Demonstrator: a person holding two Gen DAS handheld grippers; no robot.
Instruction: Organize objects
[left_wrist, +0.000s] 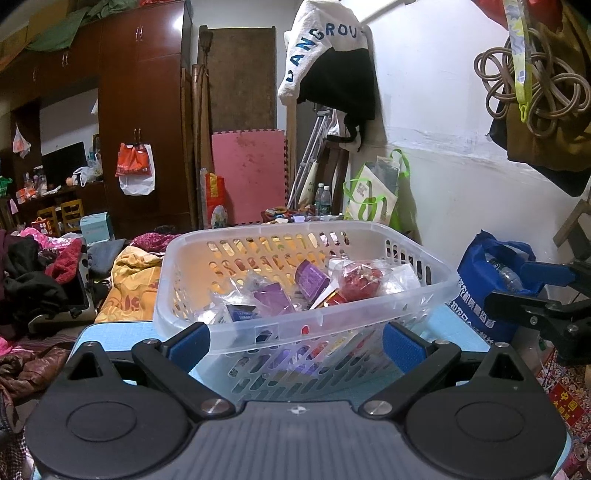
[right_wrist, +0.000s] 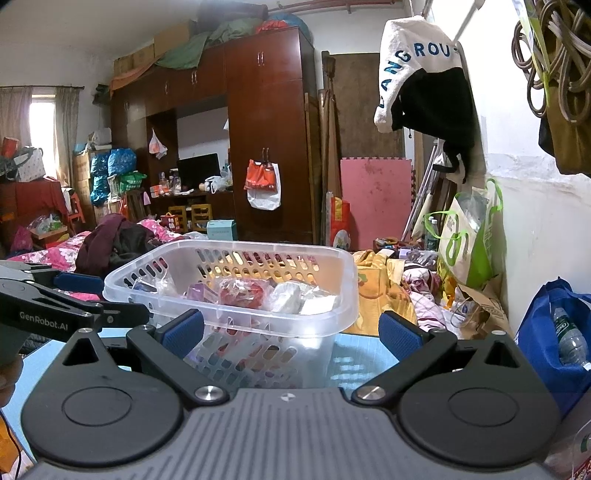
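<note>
Basket (left_wrist: 306, 288), clear plastic, sits on the blue mat (right_wrist: 354, 354) holding purple and red wrapped packets, labels too blurred to read. Left gripper (left_wrist: 295, 341), marked "GenRobot.AI", and right gripper (right_wrist: 291, 334) both gape wide, empty.

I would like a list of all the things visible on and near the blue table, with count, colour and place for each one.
basket: one, clear plastic with slotted walls, on the blue table.
packets: several, purple, red and white, wrapped, inside the basket; exact count unclear.
blue bag: one, right of the table, a plastic bottle inside.
green and white bag: one, against the white wall.
pink foam mat: one, leaning at the back.
wardrobe: one, dark brown, back wall.
left gripper: black with blue pads, open, before the basket.
right gripper: same colours, open, before the basket.
</note>
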